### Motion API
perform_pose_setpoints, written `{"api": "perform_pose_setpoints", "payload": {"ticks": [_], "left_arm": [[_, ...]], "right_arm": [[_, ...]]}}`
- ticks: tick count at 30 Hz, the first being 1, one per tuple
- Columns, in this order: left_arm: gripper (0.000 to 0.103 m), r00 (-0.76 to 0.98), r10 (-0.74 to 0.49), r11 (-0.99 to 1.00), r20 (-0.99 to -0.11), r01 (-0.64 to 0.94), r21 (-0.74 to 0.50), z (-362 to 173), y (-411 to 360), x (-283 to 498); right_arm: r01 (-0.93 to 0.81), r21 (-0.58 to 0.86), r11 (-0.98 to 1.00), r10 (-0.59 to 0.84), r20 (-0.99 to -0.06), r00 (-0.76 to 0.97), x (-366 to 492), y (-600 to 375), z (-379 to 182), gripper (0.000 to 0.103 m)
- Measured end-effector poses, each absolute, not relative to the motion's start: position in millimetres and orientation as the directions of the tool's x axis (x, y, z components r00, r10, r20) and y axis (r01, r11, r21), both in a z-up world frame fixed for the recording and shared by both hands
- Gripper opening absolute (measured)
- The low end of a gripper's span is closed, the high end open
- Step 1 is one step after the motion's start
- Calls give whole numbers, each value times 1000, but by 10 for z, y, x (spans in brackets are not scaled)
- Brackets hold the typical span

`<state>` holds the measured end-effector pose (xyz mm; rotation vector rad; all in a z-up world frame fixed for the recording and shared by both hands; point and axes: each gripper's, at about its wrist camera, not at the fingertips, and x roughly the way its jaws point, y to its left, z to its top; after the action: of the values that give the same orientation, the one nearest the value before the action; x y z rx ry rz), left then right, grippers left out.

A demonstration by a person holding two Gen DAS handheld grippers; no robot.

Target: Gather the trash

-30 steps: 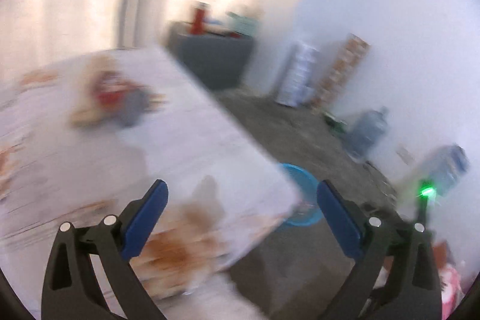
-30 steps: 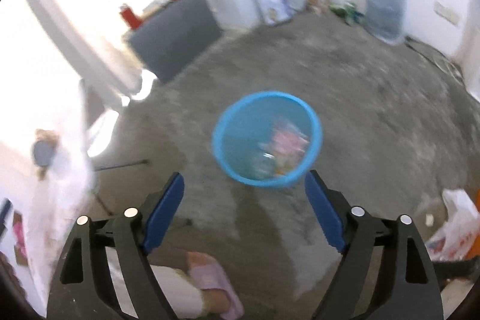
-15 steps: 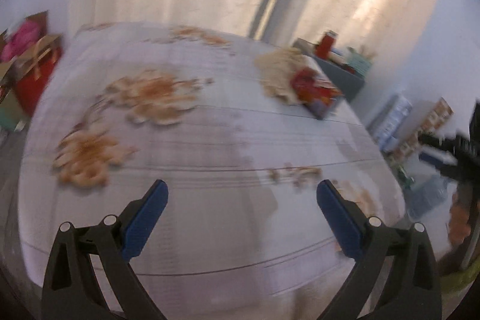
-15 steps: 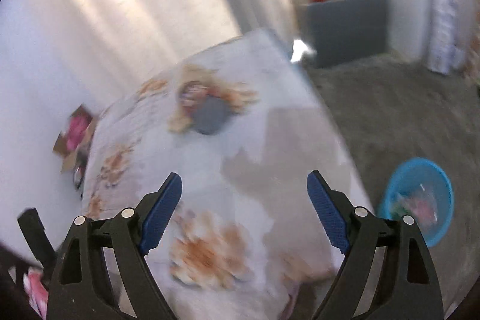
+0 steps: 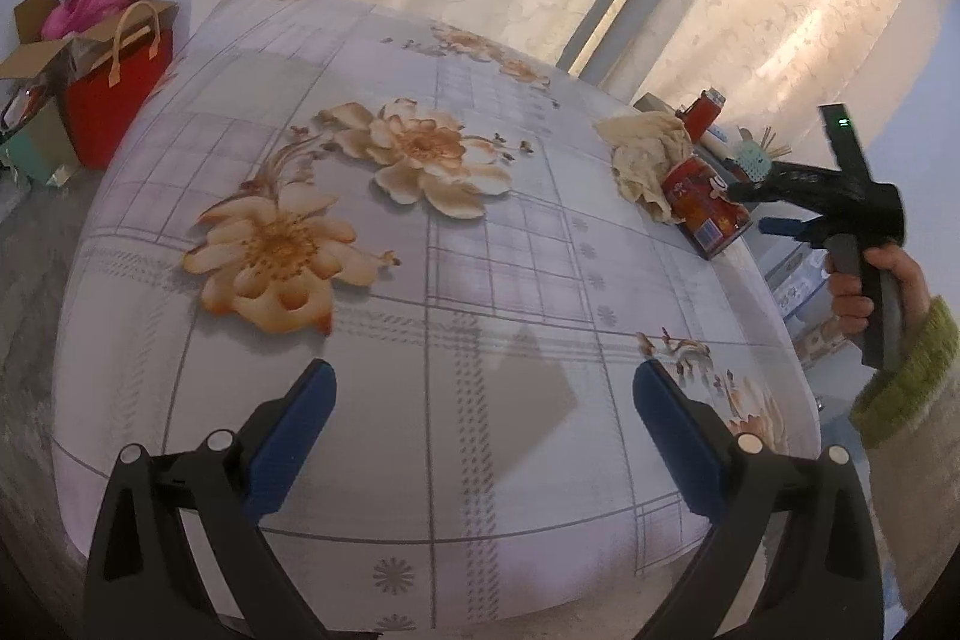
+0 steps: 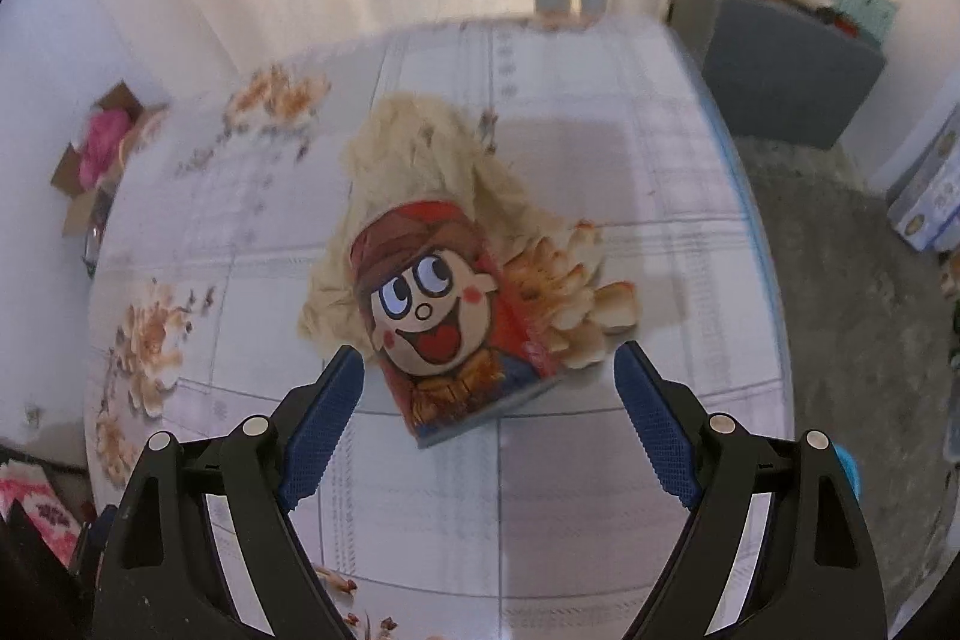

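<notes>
**Light carton, soft rag: take the carton by its long sides**

My right tool [image 6: 486, 388] hangs over the surface [image 6: 600, 490] with its jaws spread wide and nothing between them. Just ahead of it lies the carton [image 6: 444, 322], a red snack box with a cartoon face, flat on its back. Its far end touches a crumpled cream rag [image 6: 414, 148], and it may rest partly on it.

I judge the carton to be thin card, probably empty, so light and easily crushed. Its printed face looks glossy and may slip under a weak pinch. I would take it across the two long sides near the middle, where the folded edges are stiffest, and squeeze only until it holds. The near corner sits skewed to my jaws, so I would roll the wrist first.

The rag is limp and will need a pinch on a raised fold.

My left tool [image 5: 480, 436] is also spread and empty, over bare surface, well apart from both.
</notes>
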<state>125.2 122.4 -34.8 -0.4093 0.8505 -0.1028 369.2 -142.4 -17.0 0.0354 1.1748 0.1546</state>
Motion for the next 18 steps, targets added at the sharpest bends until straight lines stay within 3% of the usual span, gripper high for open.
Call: {"api": "perform_pose_setpoints", "payload": {"ticks": [2, 4, 11, 18], "left_arm": [[97, 654, -256, 913, -712, -78, -400, -367, 1253, 1255], [97, 649, -264, 908, -714, -82, -410, -379, 1274, 1249], [97, 648, -267, 906, -713, -83, -415, -358, 1306, 1230], [97, 644, -263, 909, -718, -84, -408, -321, 1291, 1189]], "right_arm": [[-90, 82, 993, 109, -927, 360, 3708, -1386, -208, 80], [-88, 122, 989, 145, -926, 350, 3681, -1361, -233, 66], [-72, 135, 988, 152, -923, 352, 3366, -1234, -144, 60], [-68, 266, 962, 274, -906, 324, 2896, -1094, -177, 58]]}}
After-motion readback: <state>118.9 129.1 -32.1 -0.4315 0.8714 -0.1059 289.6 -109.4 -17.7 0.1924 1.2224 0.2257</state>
